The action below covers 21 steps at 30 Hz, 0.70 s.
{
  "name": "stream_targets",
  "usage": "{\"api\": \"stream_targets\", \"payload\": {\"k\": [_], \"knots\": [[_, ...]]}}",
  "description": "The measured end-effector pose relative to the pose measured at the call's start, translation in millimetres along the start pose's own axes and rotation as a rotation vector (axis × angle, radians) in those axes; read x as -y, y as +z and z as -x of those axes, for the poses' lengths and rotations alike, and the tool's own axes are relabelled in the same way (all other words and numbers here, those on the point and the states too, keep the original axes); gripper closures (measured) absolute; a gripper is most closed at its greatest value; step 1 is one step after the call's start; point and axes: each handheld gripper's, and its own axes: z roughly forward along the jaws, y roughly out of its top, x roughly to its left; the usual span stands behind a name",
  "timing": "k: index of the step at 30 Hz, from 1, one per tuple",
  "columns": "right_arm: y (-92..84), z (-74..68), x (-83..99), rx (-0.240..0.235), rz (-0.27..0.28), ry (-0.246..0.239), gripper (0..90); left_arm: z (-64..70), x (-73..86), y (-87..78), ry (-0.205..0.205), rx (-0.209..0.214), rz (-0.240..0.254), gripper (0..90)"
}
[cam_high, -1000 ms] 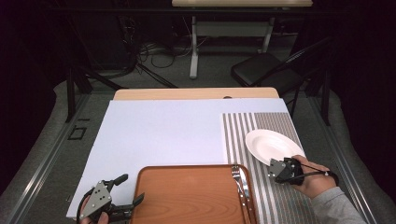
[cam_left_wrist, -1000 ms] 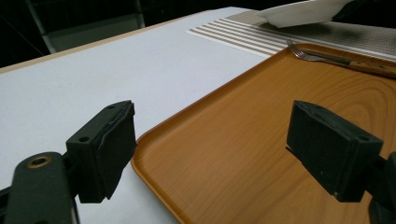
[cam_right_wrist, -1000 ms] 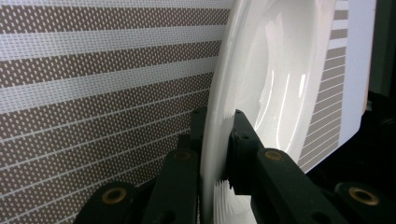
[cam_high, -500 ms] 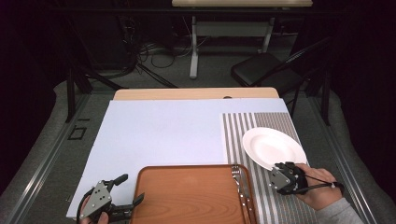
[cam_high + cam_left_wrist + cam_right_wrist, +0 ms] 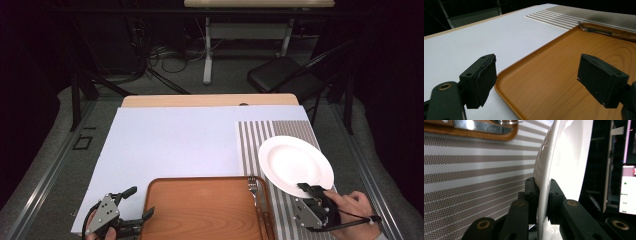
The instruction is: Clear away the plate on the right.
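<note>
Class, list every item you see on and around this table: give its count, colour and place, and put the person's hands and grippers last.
Plate: one, white, lifted by its near rim over the striped mat.
Placemat: one, brown and white stripes, on the right part of the sheet.
Tray: one, wood-brown, near edge, centre.
Fork: one, silver, on the tray's right side.
Sheet: one, pale blue-white, covering the table.
Table: one, light wood, far edge showing.
Chair: one, black, on the floor beyond.
Left gripper: one, black, open at the tray's left corner.
Right gripper: one, black, shut on the plate's rim.
Right hand: one, bottom right.
</note>
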Motion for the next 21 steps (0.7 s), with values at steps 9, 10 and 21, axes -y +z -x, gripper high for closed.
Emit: {"api": "stream_targets", "payload": {"k": [9,10,21], "knots": [[-17.1,-11.9,-12.3,0.036,0.066,0.021,81.5,0.1,-0.1,-0.1,-0.003,0.002,0.003,15.6],[-18.2,-12.8,-14.2,0.042,0.072,0.015,81.6,-0.1,-0.1,-0.2,-0.005,0.001,0.004,15.6],[-29.2,-25.6,-40.3,0.04,0.161,0.002,81.5,-0.4,-0.2,0.1,-0.01,-0.002,0.003,15.7]]}}
